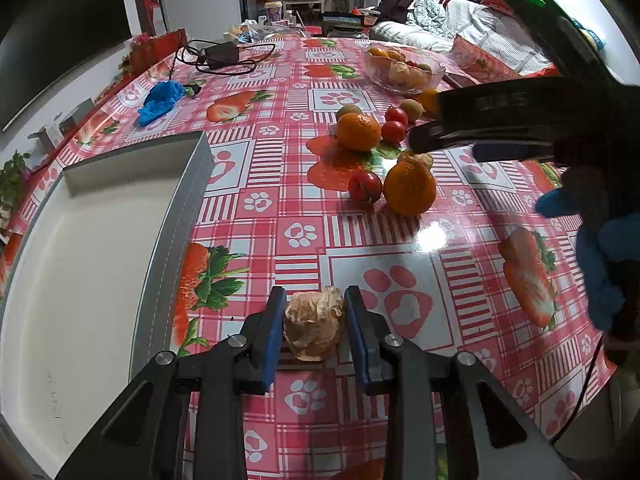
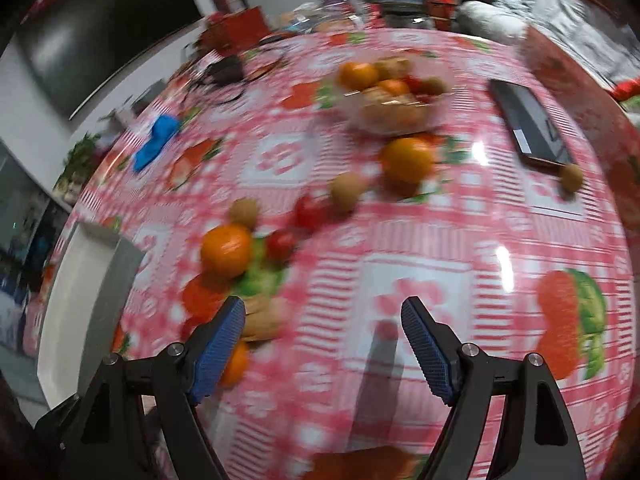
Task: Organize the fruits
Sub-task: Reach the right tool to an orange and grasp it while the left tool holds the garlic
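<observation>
Judging by the empty white tray, little is done: a wrapped fruit is held in the left hand-held gripper beside it, the right hand-held gripper is spread wide, and loose oranges are left on the counter.

Loose fruit, grouped mid-surface: large orange with knobbed top, upright, a red tomato touching its left side; behind them a rounder orange, two small tomatoes and two brown kiwis. Clear glass bowl toward the far edge, part-filled with oranges, a kiwi and tomatoes. Pale-brown wrinkled fruit in clear wrap near the front edge, beside the grey-walled white tray at the left edge.
</observation>
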Demonstrator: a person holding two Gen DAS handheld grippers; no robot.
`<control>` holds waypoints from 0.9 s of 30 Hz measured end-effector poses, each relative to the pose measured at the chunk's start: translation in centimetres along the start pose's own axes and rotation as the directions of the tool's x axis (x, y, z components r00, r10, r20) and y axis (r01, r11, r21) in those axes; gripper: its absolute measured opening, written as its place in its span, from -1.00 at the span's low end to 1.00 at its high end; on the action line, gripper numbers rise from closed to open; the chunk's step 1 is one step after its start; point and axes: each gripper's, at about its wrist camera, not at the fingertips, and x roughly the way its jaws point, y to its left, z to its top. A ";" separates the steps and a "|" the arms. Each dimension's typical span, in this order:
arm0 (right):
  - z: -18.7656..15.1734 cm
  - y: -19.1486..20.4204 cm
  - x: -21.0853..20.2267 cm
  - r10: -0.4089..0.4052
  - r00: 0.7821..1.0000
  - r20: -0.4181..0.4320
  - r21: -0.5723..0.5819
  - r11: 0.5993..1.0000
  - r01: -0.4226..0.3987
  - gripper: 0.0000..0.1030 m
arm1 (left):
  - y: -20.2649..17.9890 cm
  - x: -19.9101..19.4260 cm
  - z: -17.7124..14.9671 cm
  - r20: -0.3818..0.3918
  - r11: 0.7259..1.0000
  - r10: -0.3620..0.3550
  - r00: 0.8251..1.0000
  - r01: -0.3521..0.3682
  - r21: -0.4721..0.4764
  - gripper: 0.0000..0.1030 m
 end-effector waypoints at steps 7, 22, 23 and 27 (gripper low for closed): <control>0.1 2.7 1.9 0.063 0.997 -0.050 0.020 0.998 -0.062 -0.11 | 0.2 0.0 0.0 -0.005 1.000 -0.016 1.000 0.016 0.000 -0.35; -3.3 2.3 -1.4 0.105 0.994 -0.024 -0.013 0.994 -0.105 0.47 | 0.1 -0.1 -0.1 0.003 1.000 -0.010 1.000 0.010 0.001 -0.35; -3.5 2.8 -1.2 0.104 0.994 -0.027 -0.029 0.994 -0.105 0.47 | 0.1 -0.1 -0.1 0.003 1.000 -0.011 1.000 0.011 0.000 -0.34; -4.4 5.2 0.3 0.066 0.997 -0.048 -0.103 0.992 -0.071 0.15 | 0.2 -0.1 -0.1 0.003 1.000 -0.013 1.000 0.013 0.000 -0.34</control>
